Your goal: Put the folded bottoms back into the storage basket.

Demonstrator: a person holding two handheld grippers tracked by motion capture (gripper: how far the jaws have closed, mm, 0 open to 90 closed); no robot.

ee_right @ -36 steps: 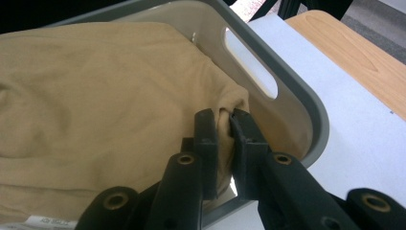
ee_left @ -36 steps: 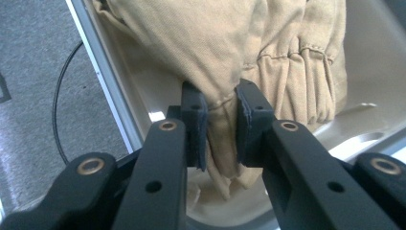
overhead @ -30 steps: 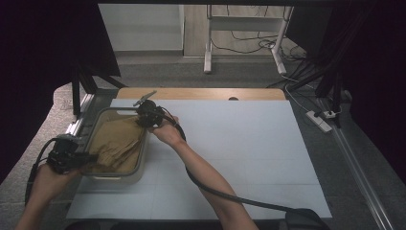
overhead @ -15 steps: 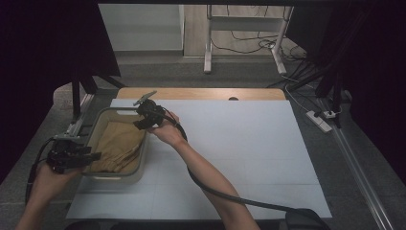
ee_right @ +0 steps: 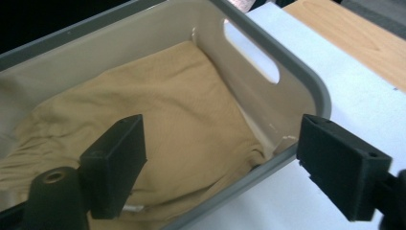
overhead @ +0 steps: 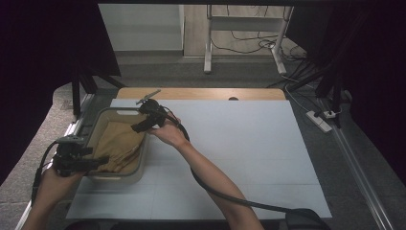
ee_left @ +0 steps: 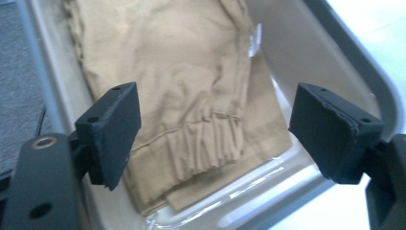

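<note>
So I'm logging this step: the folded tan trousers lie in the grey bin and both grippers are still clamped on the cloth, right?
Not quite. The tan trousers do lie in the grey bin, but both grippers have just opened: the left gripper and right gripper views show the jaws apart, clear of the cloth.

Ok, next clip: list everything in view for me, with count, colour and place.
Garment: one, tan, folded, lying inside the bin.
Bin: one, grey-beige plastic with a handle slot, at the table's left edge.
Table cover: one, white, over most of the tabletop.
Tabletop strip: one, light wood, along the far edge.
Power strip: one, white, on the floor at right.
Left gripper: one, black, jaws just opened, above the garment's cuffed end, nothing between them.
Right gripper: one, black, jaws just opened, over the bin's far corner, nothing held.
</note>
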